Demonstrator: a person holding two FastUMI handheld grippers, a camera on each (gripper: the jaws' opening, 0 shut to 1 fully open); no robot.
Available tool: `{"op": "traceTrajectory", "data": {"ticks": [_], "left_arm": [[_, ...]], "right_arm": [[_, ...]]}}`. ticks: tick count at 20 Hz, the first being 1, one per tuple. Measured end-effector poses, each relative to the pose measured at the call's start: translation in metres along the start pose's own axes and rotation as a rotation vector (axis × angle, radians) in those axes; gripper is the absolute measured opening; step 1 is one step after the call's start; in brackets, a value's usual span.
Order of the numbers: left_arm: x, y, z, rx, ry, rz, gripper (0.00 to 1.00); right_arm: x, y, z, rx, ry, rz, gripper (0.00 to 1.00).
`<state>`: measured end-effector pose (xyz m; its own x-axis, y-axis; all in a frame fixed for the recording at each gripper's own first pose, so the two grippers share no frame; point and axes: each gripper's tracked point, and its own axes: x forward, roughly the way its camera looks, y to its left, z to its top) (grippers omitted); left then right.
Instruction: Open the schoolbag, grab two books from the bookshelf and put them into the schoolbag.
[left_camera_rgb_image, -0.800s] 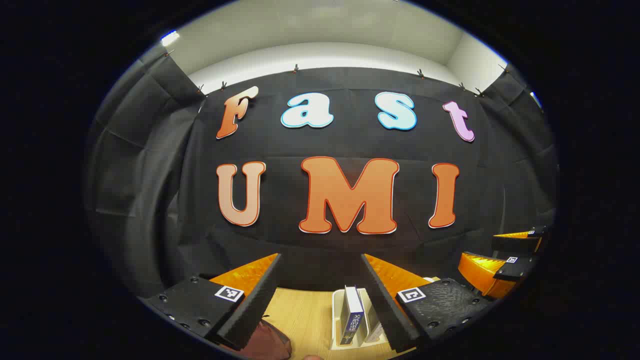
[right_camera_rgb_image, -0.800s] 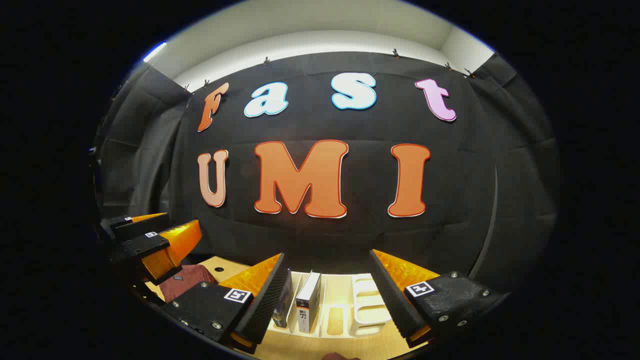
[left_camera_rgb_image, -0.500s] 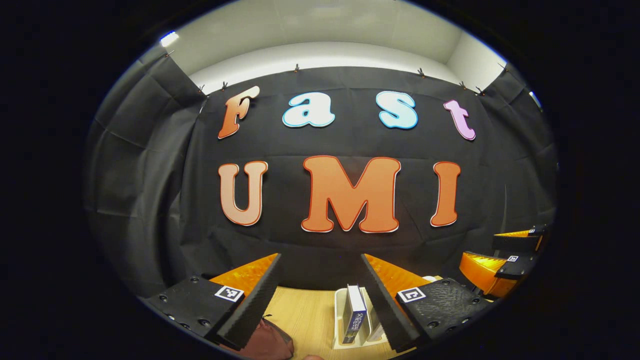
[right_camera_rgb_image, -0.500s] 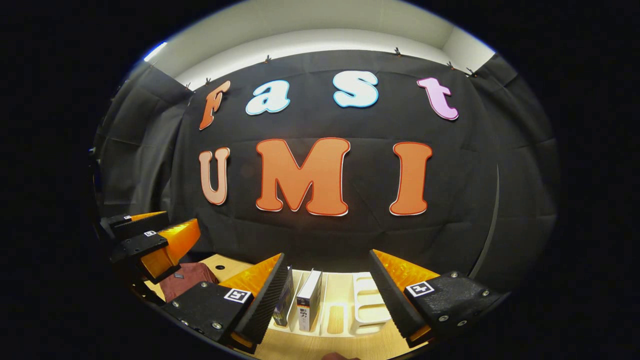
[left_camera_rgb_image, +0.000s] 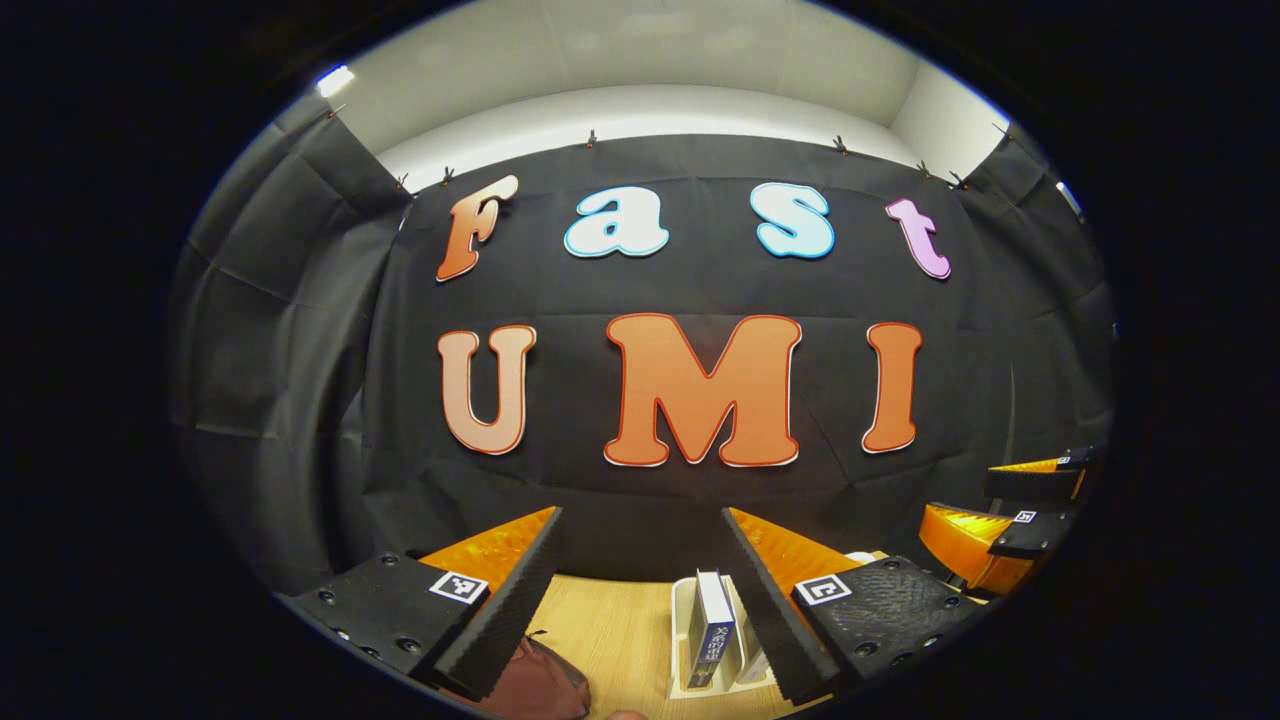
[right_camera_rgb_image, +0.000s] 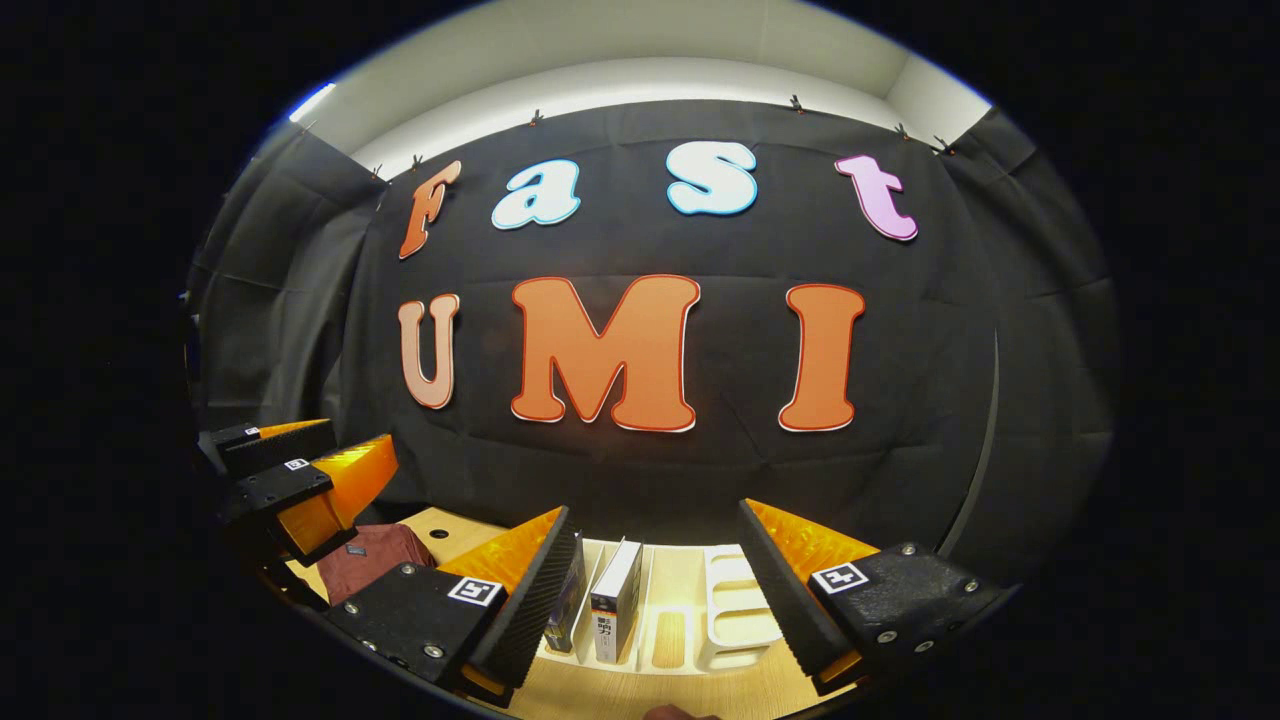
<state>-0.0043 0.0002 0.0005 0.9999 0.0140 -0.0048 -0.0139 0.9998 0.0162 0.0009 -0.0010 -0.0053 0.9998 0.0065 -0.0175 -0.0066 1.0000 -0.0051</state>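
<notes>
Left tool (left_camera_rgb_image: 640, 535) and right tool (right_camera_rgb_image: 655, 530) both spread wide, gripping nothing, raised above wooden counter (left_camera_rgb_image: 620, 640); upright books (right_camera_rgb_image: 615, 600) in white bookshelf (right_camera_rgb_image: 735, 620); maroon schoolbag (right_camera_rgb_image: 365, 560) leftward.

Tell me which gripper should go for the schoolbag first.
Left, probably: the dark red schoolbag lies just below the left gripper, which is open. The right gripper faces the bookshelf.

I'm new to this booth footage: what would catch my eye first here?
Probably the white bookshelf on the wooden table, two books upright in its slots, straight ahead of the open right gripper. Next, the dark red schoolbag lying left of it, under the open left gripper.
</notes>
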Motion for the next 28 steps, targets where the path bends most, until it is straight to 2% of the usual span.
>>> {"op": "traceTrajectory", "data": {"ticks": [16,21,28], "left_arm": [[-0.003,0.003,-0.004,0.022,0.008,-0.001,0.96],[-0.003,0.012,-0.018,0.003,0.053,0.013,0.96],[0.000,0.020,-0.039,0.064,0.093,0.007,0.96]], "right_arm": [[-0.002,0.000,-0.008,0.006,0.017,0.006,0.97],[-0.003,-0.001,-0.012,0.010,0.026,0.003,0.97],[-0.003,-0.003,-0.020,0.008,0.050,0.007,0.97]]}}
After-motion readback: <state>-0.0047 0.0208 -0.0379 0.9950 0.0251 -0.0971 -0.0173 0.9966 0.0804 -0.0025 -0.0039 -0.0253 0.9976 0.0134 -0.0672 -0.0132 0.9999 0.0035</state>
